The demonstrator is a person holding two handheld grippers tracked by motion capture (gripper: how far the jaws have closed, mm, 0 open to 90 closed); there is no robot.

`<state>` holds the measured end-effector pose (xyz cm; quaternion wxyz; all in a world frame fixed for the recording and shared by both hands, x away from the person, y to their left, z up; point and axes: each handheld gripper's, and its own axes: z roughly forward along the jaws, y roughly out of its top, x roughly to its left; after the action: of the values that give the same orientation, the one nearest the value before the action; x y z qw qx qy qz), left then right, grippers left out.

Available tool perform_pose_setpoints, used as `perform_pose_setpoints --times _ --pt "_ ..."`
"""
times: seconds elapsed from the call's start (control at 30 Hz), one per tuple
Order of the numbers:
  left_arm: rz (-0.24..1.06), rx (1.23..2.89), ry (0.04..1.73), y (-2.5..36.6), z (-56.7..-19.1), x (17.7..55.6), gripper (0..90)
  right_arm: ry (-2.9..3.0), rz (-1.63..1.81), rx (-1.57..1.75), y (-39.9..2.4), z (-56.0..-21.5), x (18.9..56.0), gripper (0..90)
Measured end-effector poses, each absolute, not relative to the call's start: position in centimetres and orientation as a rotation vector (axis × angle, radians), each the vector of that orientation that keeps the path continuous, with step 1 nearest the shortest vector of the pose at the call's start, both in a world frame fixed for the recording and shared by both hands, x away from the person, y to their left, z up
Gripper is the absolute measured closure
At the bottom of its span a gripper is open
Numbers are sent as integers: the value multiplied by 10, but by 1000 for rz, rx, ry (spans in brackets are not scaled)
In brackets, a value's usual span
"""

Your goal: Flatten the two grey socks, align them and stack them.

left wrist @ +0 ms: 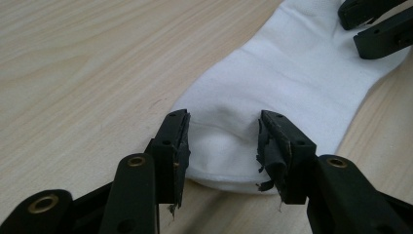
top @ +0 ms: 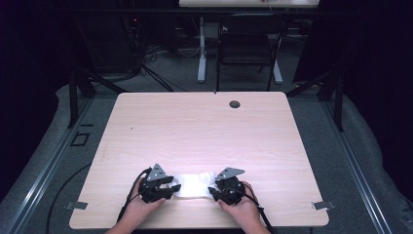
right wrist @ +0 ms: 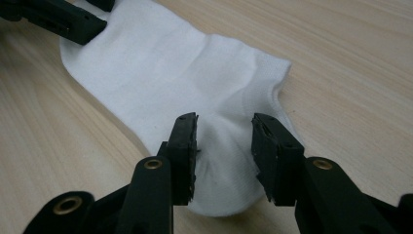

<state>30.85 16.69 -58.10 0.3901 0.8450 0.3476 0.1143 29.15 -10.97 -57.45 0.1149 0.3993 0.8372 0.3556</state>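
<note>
From the high view I see the white sock (top: 194,185) lying flat near the front edge of the wooden table (top: 204,126), stretched sideways between my two tools. The left gripper (top: 171,187) sits at the sock's left end and the right gripper (top: 214,191) at its right end, each held by a hand coming in from the bottom. The rest of the tabletop is bare apart from a small dark grommet hole (top: 234,104) near the far edge. Beyond the table stand a black chair (top: 248,46) and the white leg of another desk (top: 201,48), well away from the work, so nothing stands in my way.

In the left gripper view, the left gripper (left wrist: 224,141) straddles the rounded end of the sock (left wrist: 292,83). The fabric bulges up a little between the pads, but the jaws stand apart with cloth lying between them, and I judge they are released, not pinching. The other tool's jaws show at the top right corner, over the sock's far end.

In the right gripper view, the right gripper (right wrist: 225,141) likewise straddles the cuff end of the sock (right wrist: 160,68), with a slight ridge of fabric raised between the pads; I read this tool as unclenched too.

By my judgement the sock is laid out and both ends are lined up, yet neither is gripped. Closing on both ends and folding or lifting remains.
</note>
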Motion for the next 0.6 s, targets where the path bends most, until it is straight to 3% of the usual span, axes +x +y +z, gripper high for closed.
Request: perform_pose_setpoints --times 0.6 --pt "316 2105 930 169 -583 323 544 2424 1046 1202 -104 -575 305 617"
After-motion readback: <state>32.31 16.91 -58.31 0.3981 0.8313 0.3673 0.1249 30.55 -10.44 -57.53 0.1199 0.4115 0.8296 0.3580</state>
